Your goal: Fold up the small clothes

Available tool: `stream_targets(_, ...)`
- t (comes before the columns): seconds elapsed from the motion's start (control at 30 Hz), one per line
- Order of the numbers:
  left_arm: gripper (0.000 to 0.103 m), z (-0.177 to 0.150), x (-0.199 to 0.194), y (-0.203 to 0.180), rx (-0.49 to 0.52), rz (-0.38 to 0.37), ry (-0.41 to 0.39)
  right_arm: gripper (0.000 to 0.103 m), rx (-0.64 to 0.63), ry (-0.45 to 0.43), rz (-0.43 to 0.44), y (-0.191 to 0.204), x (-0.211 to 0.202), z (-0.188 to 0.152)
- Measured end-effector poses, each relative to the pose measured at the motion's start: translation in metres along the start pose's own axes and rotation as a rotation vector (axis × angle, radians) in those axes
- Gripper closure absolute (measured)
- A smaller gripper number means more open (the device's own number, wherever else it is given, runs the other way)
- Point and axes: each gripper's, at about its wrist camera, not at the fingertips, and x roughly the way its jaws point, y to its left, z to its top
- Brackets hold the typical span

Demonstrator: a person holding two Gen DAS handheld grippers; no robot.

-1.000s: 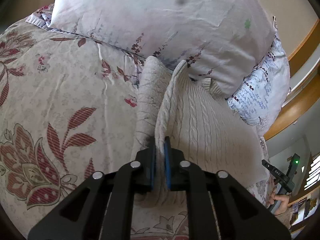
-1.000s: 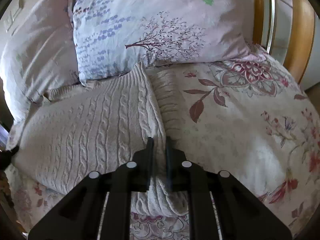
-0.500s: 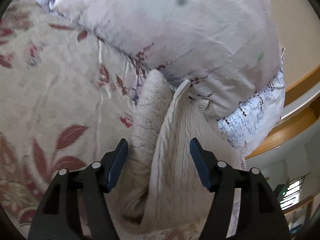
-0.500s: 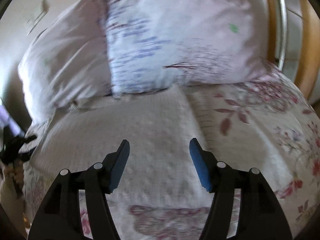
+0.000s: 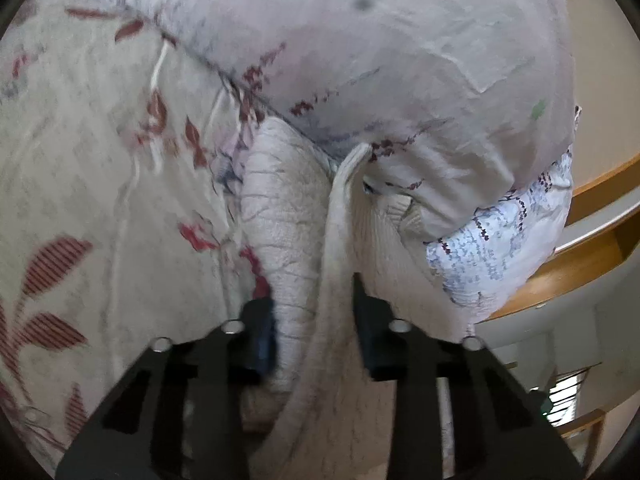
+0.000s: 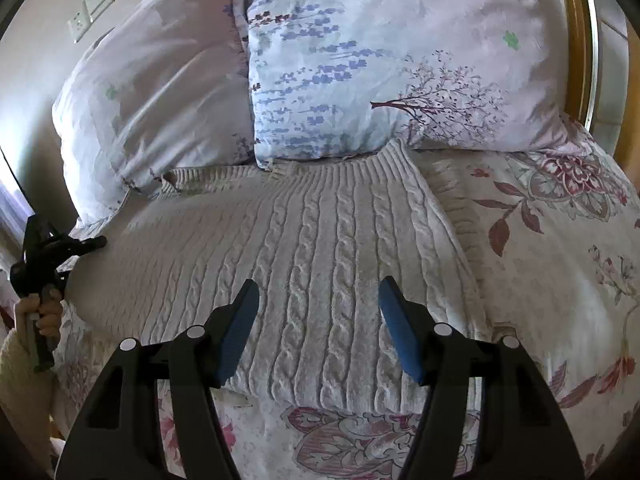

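Left claw (image 5: 314, 320) just narrowing around sweater (image 6: 320, 256) edge fold, pads not seen pressing; right claw (image 6: 318, 330) wide, empty above knit at frame centre. Sweater on bed (image 6: 560, 264) below pillows (image 6: 360, 72): soft, thick, likely stretchy; grip doubled side edges.

- A bed fills both views, spread with a cream quilt (image 6: 560, 272) printed with red-brown leaves and pink flowers.
- Two pillows lean at its head — a pale pink one (image 6: 160, 108) and a white one (image 6: 400, 60) with blue sprigs and a purple tree.
- A wooden headboard (image 6: 578, 40) curves behind the pillows, honey-coloured.
- The wall (image 6: 48, 8) is plain beige and carries a white switch plate (image 6: 94, 10).
- Daylight falls softly over the bedding — a bright slatted window (image 5: 568, 390) shows in the left wrist view.
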Motion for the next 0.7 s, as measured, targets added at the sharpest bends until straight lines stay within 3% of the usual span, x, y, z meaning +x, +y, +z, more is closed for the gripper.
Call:
stream_targets(0.13, 0.083, -0.002, -0.004, -0.011, -0.005, -0.038, -0.018, 0.039, -0.013, -0.019, 0.016, 0.003, -0.004, 0.001)
stream_targets(0.4, 0.084, -0.011, -0.011, -0.074, 0.022, -0.227, -0.033, 0.039, -0.037, -0.043, 0.035, 0.008, -0.009, 0.0)
stream_targets(0.7, 0.085, -0.05, 0.055, -0.164, 0.12, -0.368, 0.089, 0.039, -0.003, -0.064, 0.018, -0.01, -0.013, -0.001)
